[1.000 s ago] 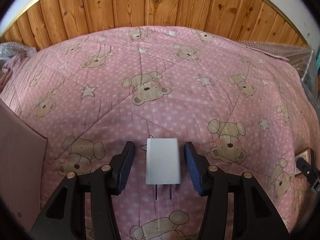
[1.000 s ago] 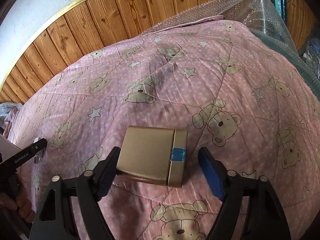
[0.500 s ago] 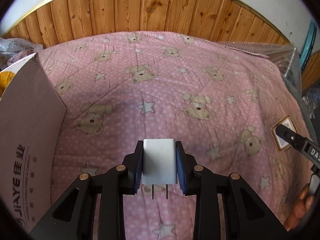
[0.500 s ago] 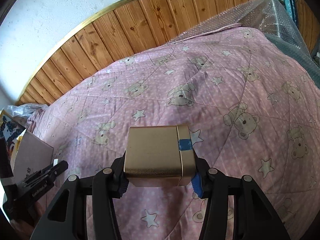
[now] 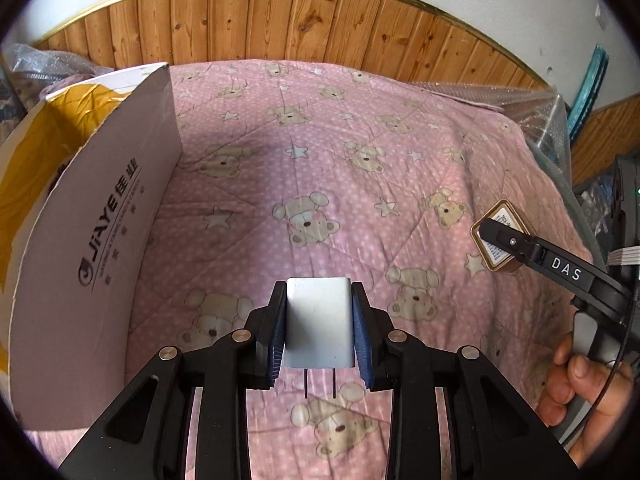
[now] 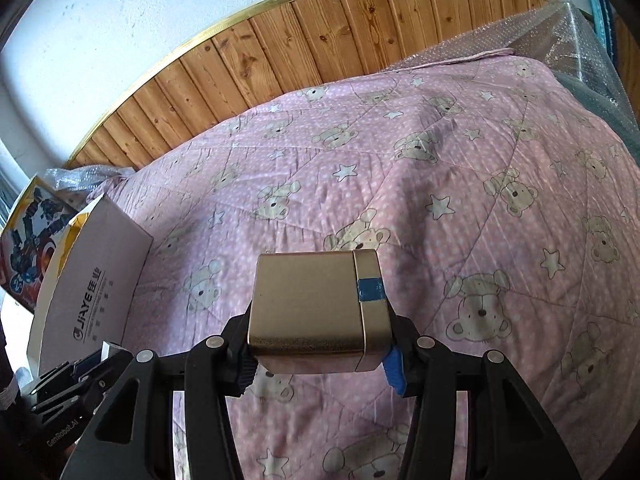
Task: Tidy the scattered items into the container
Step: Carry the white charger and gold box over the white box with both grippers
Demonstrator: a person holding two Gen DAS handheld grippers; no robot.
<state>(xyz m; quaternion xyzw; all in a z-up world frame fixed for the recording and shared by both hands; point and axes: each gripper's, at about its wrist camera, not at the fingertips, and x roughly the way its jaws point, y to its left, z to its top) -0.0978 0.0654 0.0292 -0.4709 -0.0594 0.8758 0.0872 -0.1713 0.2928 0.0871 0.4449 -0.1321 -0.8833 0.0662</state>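
Note:
My left gripper (image 5: pixel 319 330) is shut on a white plug-in charger (image 5: pixel 318 326), prongs toward the camera, held above the pink bear quilt (image 5: pixel 320 184). My right gripper (image 6: pixel 320 354) is shut on a gold tin box (image 6: pixel 316 308) with a blue tape strip, also lifted off the quilt. The container, a white cardboard box (image 5: pixel 100 248) printed JIAYE with a yellow inside, stands at the left of the left wrist view and at the far left of the right wrist view (image 6: pixel 92 288). The gold box's labelled underside (image 5: pixel 498 240) shows at the right in the left wrist view.
A wooden panel wall (image 5: pixel 280 28) runs behind the bed. Bubble wrap (image 6: pixel 568 28) covers the bed's far right corner. A colourful printed carton (image 6: pixel 28 248) sits behind the white box. The left gripper shows at the lower left of the right wrist view (image 6: pixel 72 384).
Both grippers closed on their items and lifted them off the quilt. Both views rose and pulled back, and the white box came into view at the left.

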